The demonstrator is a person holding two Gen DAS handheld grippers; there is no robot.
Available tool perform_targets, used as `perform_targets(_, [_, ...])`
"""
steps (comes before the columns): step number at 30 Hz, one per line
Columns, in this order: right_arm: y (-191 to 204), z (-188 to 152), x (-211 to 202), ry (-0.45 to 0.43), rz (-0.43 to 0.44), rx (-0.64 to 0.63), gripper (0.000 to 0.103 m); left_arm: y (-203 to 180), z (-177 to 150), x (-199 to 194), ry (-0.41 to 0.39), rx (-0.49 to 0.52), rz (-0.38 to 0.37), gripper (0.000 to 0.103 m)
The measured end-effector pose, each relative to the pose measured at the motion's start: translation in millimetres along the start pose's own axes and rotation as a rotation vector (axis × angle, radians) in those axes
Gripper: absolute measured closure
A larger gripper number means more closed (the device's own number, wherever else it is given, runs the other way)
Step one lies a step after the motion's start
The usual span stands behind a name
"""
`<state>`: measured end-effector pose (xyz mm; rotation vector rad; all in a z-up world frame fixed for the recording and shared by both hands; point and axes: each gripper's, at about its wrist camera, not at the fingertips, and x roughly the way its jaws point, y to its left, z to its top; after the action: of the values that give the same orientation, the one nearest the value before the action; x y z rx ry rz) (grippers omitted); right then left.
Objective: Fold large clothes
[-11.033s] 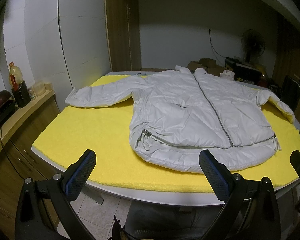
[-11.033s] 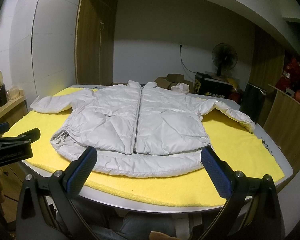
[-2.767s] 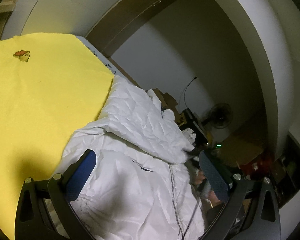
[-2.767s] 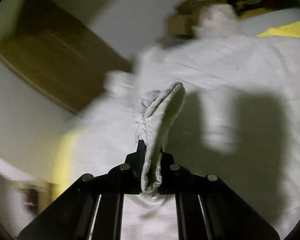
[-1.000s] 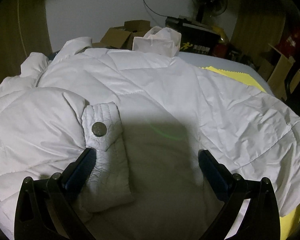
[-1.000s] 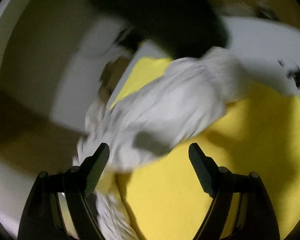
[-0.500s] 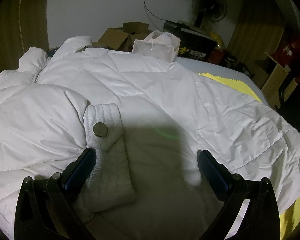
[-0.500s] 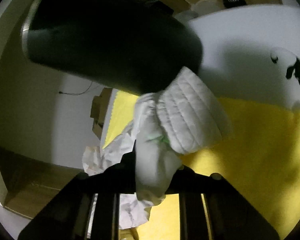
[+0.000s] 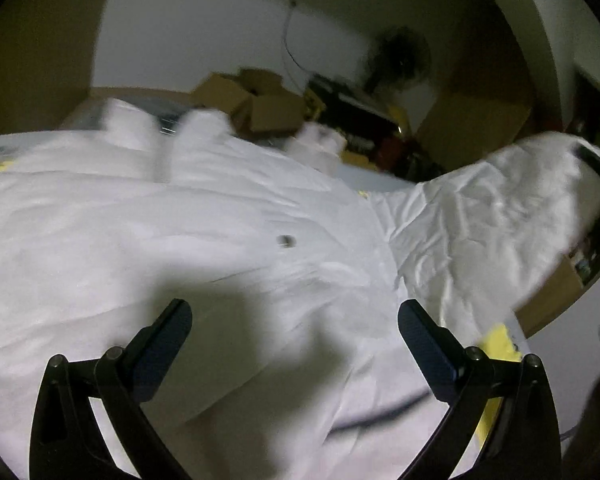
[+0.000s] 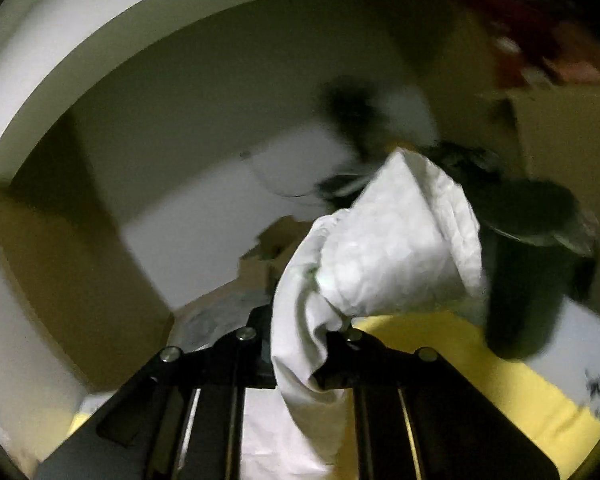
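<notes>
1. Whereas a second ago they stood spread, the right tongs (image 10: 300,344) now pinch the white quilted sleeve cuff (image 10: 396,240), lifted mid-frame.
2. Left tongs (image 9: 294,330) stay spread, empty, now further above the white puffer jacket (image 9: 180,220) filling the frame's middle.
3. Yellow fleece-covered surface (image 10: 500,364) shows lower right.

Cardboard boxes (image 9: 260,102) and a standing fan (image 9: 400,56) by the white wall, yellow mat (image 10: 440,344) below
</notes>
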<state>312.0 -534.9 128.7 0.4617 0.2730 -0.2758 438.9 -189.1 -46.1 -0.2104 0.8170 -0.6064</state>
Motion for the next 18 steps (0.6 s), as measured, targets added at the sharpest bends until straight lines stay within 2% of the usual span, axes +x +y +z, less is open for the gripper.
perform_targets(3, [68.2, -16.0, 13.8, 0.075, 0.093, -0.091, 0.091, 43.2, -22.4, -71.2, -0.063, -0.041, 0.031, 0.0])
perform_targets(4, [101.1, -31.3, 21.8, 0.121, 0.138, -0.135, 0.091, 56.0, -29.2, -87.5, -0.073, -0.054, 0.042, 0.0])
perform_targets(7, [183.4, -88.0, 44.9, 0.244, 0.195, -0.283, 0.091, 106.3, -59.4, -136.6, -0.084, -0.121, 0.127, 0.0])
perform_targets(10, [243.8, -166.1, 75.1, 0.365, 0.216, -0.378, 0.091, 153.0, -92.9, -176.3, -0.104, -0.254, 0.188, 0.0])
perform_targets(12, [259.5, -217.1, 97.3, 0.473, 0.243, -0.395, 0.083, 176.1, -116.6, -197.3, -0.123, -0.348, 0.175, 0.0])
perform_targets(13, [266.0, -256.7, 113.8, 0.575, 0.257, -0.401, 0.079, 186.1, -127.9, -207.8, -0.134, -0.39, 0.162, 0.0])
perform_targets(15, [263.9, -304.9, 135.2, 0.723, 0.259, -0.39, 0.064, 196.0, -142.5, -218.8, -0.143, -0.425, 0.154, 0.0])
perform_targets(17, [248.8, -314.7, 134.1, 0.737, 0.278, -0.316, 0.063, 201.0, -152.9, -225.8, -0.15, -0.448, 0.144, 0.0])
perform_targets(18, [239.8, -307.5, 129.8, 0.738, 0.308, -0.271, 0.059, 202.8, -155.3, -226.6, -0.152, -0.456, 0.136, 0.0])
